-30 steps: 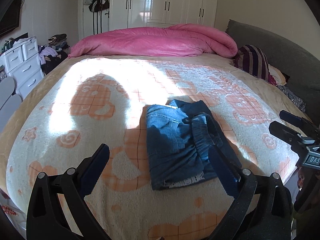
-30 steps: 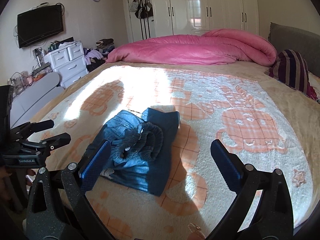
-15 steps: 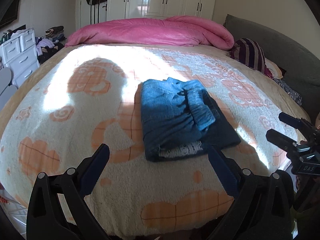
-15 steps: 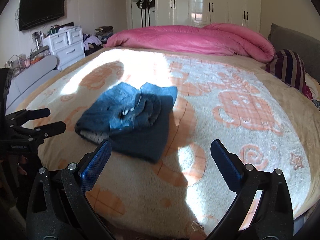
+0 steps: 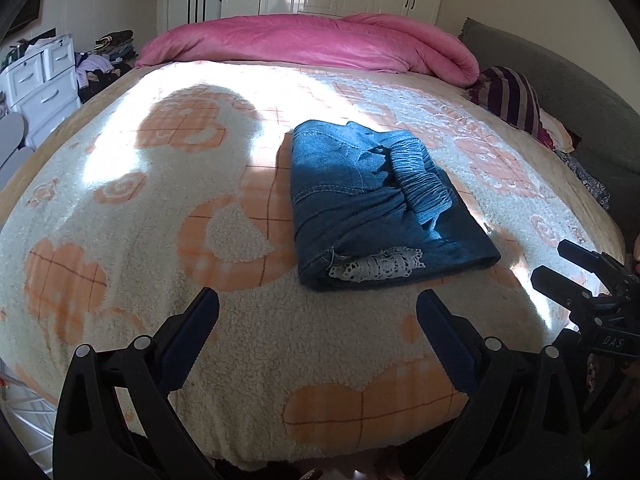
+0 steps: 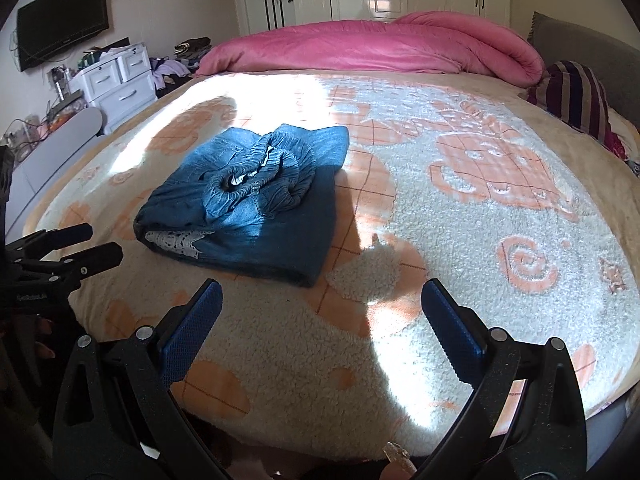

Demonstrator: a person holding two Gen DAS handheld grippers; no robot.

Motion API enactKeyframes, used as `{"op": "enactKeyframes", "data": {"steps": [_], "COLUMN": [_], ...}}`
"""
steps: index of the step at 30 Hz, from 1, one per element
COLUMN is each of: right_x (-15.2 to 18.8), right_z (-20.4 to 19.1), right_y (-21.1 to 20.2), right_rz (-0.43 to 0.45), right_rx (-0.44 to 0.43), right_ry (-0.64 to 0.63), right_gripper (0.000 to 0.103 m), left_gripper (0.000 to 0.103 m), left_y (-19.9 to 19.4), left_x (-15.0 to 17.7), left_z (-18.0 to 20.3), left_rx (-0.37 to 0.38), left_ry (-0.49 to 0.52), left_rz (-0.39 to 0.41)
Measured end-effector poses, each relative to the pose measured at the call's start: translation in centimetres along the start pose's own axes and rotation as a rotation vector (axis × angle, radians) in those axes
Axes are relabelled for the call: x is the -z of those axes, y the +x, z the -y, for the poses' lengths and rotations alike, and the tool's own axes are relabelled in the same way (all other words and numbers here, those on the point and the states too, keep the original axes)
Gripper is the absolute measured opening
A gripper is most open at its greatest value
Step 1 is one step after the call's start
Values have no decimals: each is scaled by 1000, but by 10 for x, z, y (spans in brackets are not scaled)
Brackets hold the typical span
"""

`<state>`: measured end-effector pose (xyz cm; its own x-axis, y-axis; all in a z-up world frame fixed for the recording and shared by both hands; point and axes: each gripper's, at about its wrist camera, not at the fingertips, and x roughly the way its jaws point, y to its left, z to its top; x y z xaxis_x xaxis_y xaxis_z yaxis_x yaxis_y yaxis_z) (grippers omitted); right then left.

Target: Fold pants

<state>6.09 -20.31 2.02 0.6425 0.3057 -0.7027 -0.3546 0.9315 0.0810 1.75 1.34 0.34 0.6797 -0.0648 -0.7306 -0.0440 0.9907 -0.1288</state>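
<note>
- Left gripper sat low at the near bed edge, level, fingers spread wide, empty.
- Right gripper same pose, wide, empty.
- Pants lay folded on the blanket, beyond both grippers, untouched.

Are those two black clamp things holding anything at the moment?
Nothing is held. Both the left gripper and right gripper are open and apart from the folded blue denim pants.
</note>
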Motion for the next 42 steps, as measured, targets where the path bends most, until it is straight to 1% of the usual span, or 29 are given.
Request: {"op": "enactKeyframes", "data": {"steps": [14, 24, 42], "right_x": [-2, 3, 2], "right_z": [0, 0, -1], "right_y": [-2, 3, 2], "right_rz": [3, -17, -19], "right_rx": [4, 1, 0], "right_ry": [1, 5, 3], "right_gripper": [94, 94, 94], "left_gripper": [99, 99, 99], "left_y": [0, 5, 2], "left_x": [-2, 3, 0], "left_z": [1, 1, 0], "left_rx": [-9, -7, -19], "left_ry": [0, 3, -6], "left_rz": [-9, -26, -25]}}
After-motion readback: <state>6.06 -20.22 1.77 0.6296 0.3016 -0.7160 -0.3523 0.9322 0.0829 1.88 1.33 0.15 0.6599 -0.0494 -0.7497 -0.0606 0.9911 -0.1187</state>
